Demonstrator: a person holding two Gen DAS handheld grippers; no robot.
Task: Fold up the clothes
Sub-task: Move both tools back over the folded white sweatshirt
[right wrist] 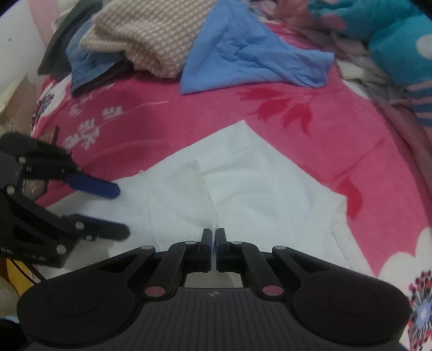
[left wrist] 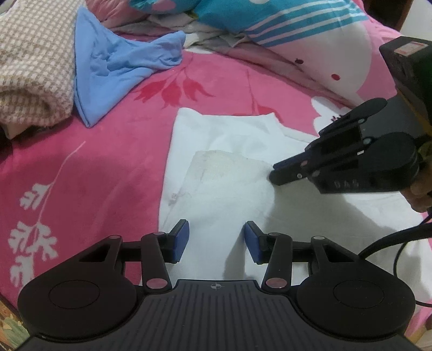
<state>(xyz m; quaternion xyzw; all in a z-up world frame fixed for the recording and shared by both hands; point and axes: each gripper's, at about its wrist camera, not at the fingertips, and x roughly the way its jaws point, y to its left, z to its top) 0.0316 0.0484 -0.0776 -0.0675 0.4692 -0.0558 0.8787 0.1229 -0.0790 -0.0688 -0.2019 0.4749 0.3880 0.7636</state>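
in the left wrist view, the white garment [left wrist: 229, 172] is lying spread flat on the pink floral blanket [left wrist: 108, 167] of the bed, near the middle and running toward the near right, probably laid out this way so its edges can be reached for a fold. the left claw [left wrist: 216, 241] is hovering over the garment's near edge with its blue pads [left wrist: 181, 240] standing apart and nothing pinched between them, the cloth only lying beneath the gap; this reads as a claw waiting to take its own hold. to the right, the right claw [left wrist: 278, 175] is reaching in low onto the cloth beside a rougher square patch, its tips drawn together at a raised crease. on the far left a checked beige cloth [left wrist: 35, 67] and a blue garment [left wrist: 121, 64] are sitting bunched, apparently set aside as a pile, and a blue and pink pillow [left wrist: 297, 24] is lying at the far right. in the right wrist view, the right claw [right wrist: 213, 237] is clamped together on a thin ridge of the white garment [right wrist: 256, 189], a sliver of white showing between the dark pads, likely gathering a point from which to lift and fold. the left claw [right wrist: 118, 210] is coming in from the near left with its fingers spread over the cloth's edge, gripping nothing. the blue garment [right wrist: 248, 59] and the checked beige cloth [right wrist: 151, 37] are lying far behind, well apart from the work.
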